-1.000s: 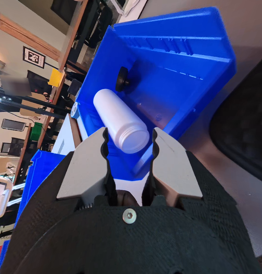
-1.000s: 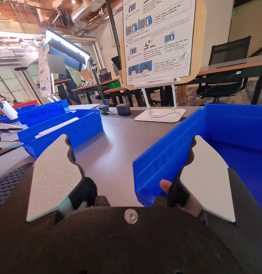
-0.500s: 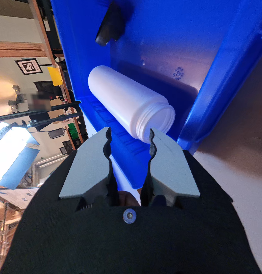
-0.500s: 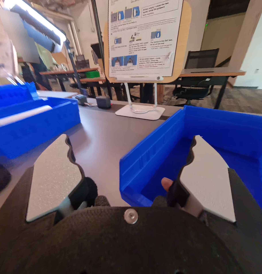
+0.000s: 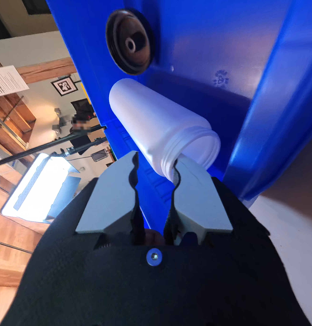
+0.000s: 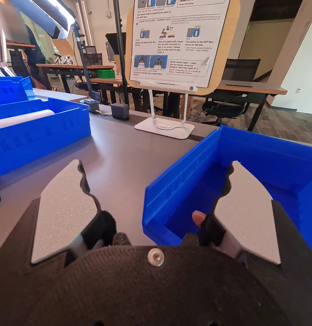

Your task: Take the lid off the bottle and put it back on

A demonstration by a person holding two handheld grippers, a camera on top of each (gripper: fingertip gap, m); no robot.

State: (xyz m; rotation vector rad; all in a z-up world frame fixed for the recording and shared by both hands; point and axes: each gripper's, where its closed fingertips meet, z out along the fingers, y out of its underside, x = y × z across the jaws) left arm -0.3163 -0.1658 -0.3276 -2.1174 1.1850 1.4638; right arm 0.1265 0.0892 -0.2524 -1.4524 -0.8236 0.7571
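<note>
We have the left claw (image 5: pixel 156 163) inside a blue bin (image 5: pixel 275 88), its jaws parted and empty, right at the mouth of the white bottle (image 5: pixel 151 123). The bottle lies on its side on the bin floor, uncapped, with its threaded neck toward us and its base pointing away, toward the far end of the bin. Its long axis runs roughly along our line of approach, slanting a little to the right at the near end. One claw finger (image 5: pixel 190 176) sits against the rim of the neck and seems to reach just inside the opening, though the wide lens makes that hard to call; the other finger hangs clear beside the neck.

The black lid (image 5: pixel 130 42) lies loose farther in, just past the bottle's base, hollow side turned toward us and apart from the bottle.

Our right claw (image 6: pixel 155 164) is spread wide and holds nothing. It hovers over the near corner of a second blue bin (image 6: pixel 257 150) toward the right end of the counter (image 6: pixel 125 158), well apart from the bottle.

So the left claw is the nearer one by far. We judge the lid already off, and the coming grasp turns on closing across the neck while the bottle points end-on at us.
</note>
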